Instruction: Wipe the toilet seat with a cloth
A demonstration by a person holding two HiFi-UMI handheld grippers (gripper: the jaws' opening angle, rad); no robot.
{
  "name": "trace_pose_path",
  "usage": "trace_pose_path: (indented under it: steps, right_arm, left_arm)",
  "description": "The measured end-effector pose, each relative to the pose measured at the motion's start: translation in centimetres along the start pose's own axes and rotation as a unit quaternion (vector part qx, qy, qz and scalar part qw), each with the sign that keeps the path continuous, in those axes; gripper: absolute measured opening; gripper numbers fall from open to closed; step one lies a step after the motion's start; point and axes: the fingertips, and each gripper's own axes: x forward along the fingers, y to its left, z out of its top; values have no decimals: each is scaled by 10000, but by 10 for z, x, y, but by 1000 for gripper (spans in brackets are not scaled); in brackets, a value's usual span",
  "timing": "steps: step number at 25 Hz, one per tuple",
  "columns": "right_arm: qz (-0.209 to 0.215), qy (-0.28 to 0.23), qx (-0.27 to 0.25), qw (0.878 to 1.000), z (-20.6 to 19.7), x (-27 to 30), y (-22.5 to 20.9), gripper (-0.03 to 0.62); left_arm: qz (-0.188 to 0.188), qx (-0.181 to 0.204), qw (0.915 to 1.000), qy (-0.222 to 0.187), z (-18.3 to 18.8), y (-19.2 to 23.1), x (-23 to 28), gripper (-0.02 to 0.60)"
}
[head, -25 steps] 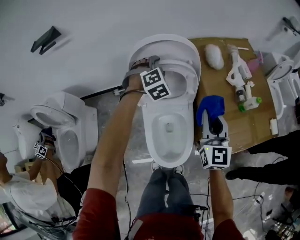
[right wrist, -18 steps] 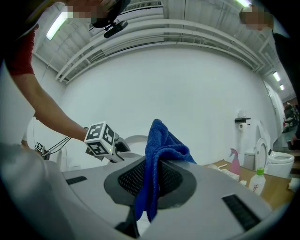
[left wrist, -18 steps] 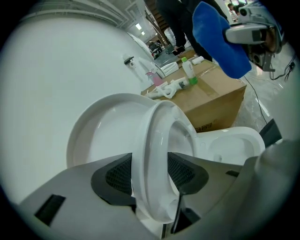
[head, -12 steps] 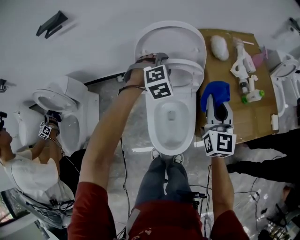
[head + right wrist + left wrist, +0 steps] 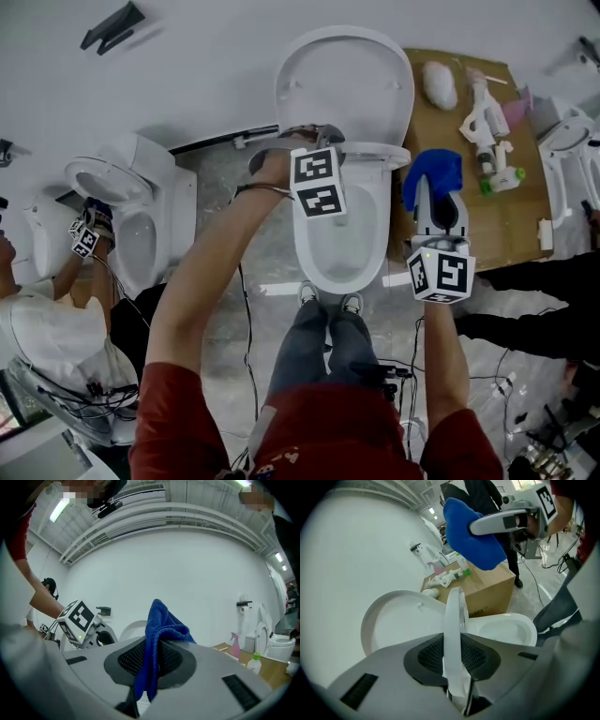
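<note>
A person stands over a white toilet with the lid (image 5: 345, 80) up against the far wall, preparing to wipe the toilet seat (image 5: 453, 620). The left gripper (image 5: 311, 133) has just closed its fingers on the seat's edge, and the thin white ring stands clamped between them, seemingly raised off the bowl (image 5: 342, 234). To the right, the right gripper (image 5: 429, 199) holds its fingers tight on a blue cloth (image 5: 157, 620), which hangs bunched in the air beside the bowl and in front of a cardboard box (image 5: 469, 202), touching nothing. The job appears to be at the set-up stage: seat secured, no wiping begun. The next move calls for swinging the cloth left onto the seat's surface and pressing it flat while the left grip keeps the ring steady.
</note>
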Motion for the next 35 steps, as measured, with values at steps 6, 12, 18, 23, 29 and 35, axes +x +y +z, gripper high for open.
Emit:
trace_pose_path:
  steps: [6,12,18,23,29,35]
  right_arm:
    - [63,49,-3,10000,-3,-12,10,60]
    - [129,130,2,9998,-13,-18,20,60]
    - [195,258,-8,9995,-27,-26,23,60]
    - [212,365,15,9991,-41,-33,27,60]
    - [236,510,55,9984,-59,-35,29,60]
    - [260,710,72,9971,-83,-41,31,60]
  left_arm:
    - [-567,21,9984,-69,3,-59,-13,101]
    - [-1139,51,9934,-142,-1,-116,-20,116]
    - [-1739,21,9846,-177,-2,-173,-17,149]
    - [-2190,-16,9756,-142,-7,-213,-12,181]
    - [-2768,-115,9609,24,-14,-259,1,216]
    - [-3114,94,9500,196,-23,-306,15,242]
